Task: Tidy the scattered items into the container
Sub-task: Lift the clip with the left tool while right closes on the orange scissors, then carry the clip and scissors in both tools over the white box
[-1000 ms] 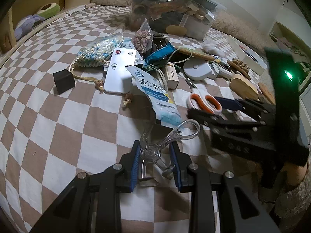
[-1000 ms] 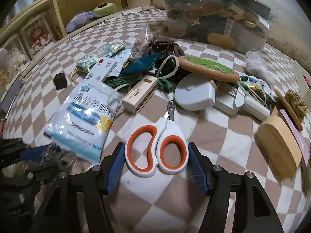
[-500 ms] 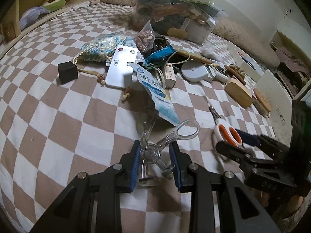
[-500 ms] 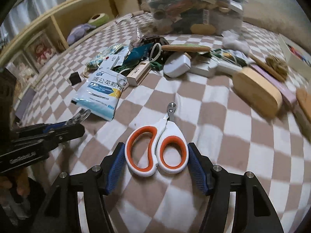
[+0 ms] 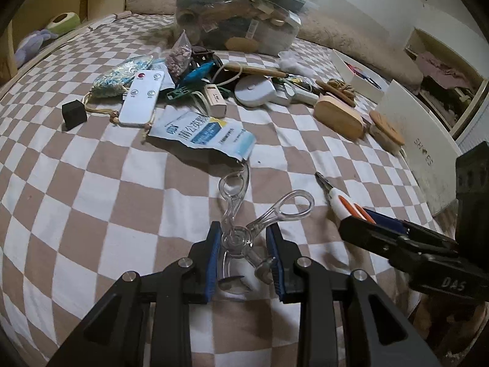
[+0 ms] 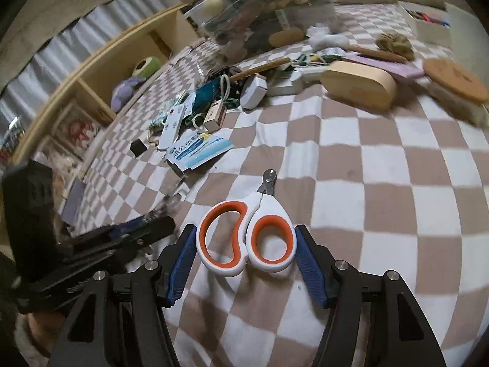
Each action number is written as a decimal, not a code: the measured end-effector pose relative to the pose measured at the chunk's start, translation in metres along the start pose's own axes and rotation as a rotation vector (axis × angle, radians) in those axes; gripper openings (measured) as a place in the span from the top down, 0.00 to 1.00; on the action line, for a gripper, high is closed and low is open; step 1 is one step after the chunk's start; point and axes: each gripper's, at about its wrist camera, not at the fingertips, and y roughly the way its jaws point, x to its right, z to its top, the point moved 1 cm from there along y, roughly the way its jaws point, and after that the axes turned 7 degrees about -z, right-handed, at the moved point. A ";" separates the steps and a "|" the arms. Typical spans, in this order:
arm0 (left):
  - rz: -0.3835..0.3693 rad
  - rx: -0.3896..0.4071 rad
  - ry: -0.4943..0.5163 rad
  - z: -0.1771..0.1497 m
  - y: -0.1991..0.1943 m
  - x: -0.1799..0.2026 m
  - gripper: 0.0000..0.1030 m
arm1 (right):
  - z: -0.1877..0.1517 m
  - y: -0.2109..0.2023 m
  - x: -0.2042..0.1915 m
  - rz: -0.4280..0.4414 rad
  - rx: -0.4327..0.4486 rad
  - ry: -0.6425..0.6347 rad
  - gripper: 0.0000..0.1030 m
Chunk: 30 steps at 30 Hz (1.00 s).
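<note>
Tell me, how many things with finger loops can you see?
2: clear plastic scissors-like tongs in the left hand-held gripper, and orange-and-white clippers in the right hand-held gripper. The pile may hide more.

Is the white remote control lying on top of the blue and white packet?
No. In the left wrist view the white remote control lies flat on the checkered cloth, beside the blue and white packet, not on it.

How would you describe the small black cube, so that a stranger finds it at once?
On the checkered bedspread, look at the pile's left edge. The black cube sits alone, left of the white remote, the only dark block there.
</note>
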 end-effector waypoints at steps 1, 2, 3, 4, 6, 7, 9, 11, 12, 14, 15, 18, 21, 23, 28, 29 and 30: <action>-0.004 0.000 -0.002 -0.001 0.000 0.001 0.72 | -0.001 -0.003 0.002 0.004 0.004 0.013 0.37; -0.008 0.000 -0.004 -0.001 -0.001 0.001 0.72 | -0.002 -0.005 0.004 0.009 0.007 0.024 0.37; -0.016 0.000 -0.008 -0.002 -0.001 0.002 0.72 | -0.003 -0.007 0.006 0.012 0.009 0.033 0.37; -0.024 0.001 -0.011 -0.002 -0.002 0.004 0.72 | -0.003 -0.009 0.007 0.014 0.010 0.039 0.37; -0.033 0.004 -0.010 -0.003 -0.004 0.008 0.72 | -0.004 -0.013 0.008 0.019 0.015 0.049 0.37; -0.034 0.005 -0.009 -0.004 -0.005 0.010 0.72 | -0.005 -0.015 0.008 0.024 0.017 0.052 0.37; -0.038 0.004 -0.008 -0.005 -0.005 0.013 0.72 | -0.005 -0.018 0.007 0.034 0.020 0.056 0.37; -0.044 -0.001 -0.012 -0.006 -0.004 0.015 0.72 | -0.006 -0.020 0.006 0.044 0.023 0.058 0.37; -0.048 -0.002 -0.016 -0.007 -0.005 0.015 0.72 | -0.006 -0.022 0.006 0.048 0.025 0.061 0.37; -0.051 0.001 -0.022 -0.006 -0.006 0.016 0.72 | -0.005 -0.026 0.008 0.055 0.032 0.067 0.37; -0.055 0.003 -0.027 -0.006 -0.008 0.017 0.72 | -0.004 -0.029 0.008 0.060 0.038 0.072 0.37; -0.071 0.014 -0.038 -0.003 -0.015 0.020 0.72 | 0.000 -0.039 0.008 0.071 0.059 0.079 0.37; -0.064 0.032 -0.028 0.003 -0.022 0.025 0.72 | 0.006 -0.052 0.009 0.076 0.086 0.080 0.37; -0.069 0.045 -0.025 0.007 -0.028 0.029 0.72 | 0.009 -0.060 0.009 0.077 0.102 0.079 0.37; -0.089 0.079 -0.011 0.017 -0.042 0.042 0.72 | 0.020 -0.083 0.004 0.073 0.153 0.053 0.37; -0.095 0.088 -0.004 0.020 -0.045 0.045 0.72 | 0.021 -0.088 0.003 0.076 0.163 0.047 0.37; -0.098 0.094 0.002 0.023 -0.048 0.049 0.72 | 0.023 -0.093 0.002 0.079 0.173 0.043 0.37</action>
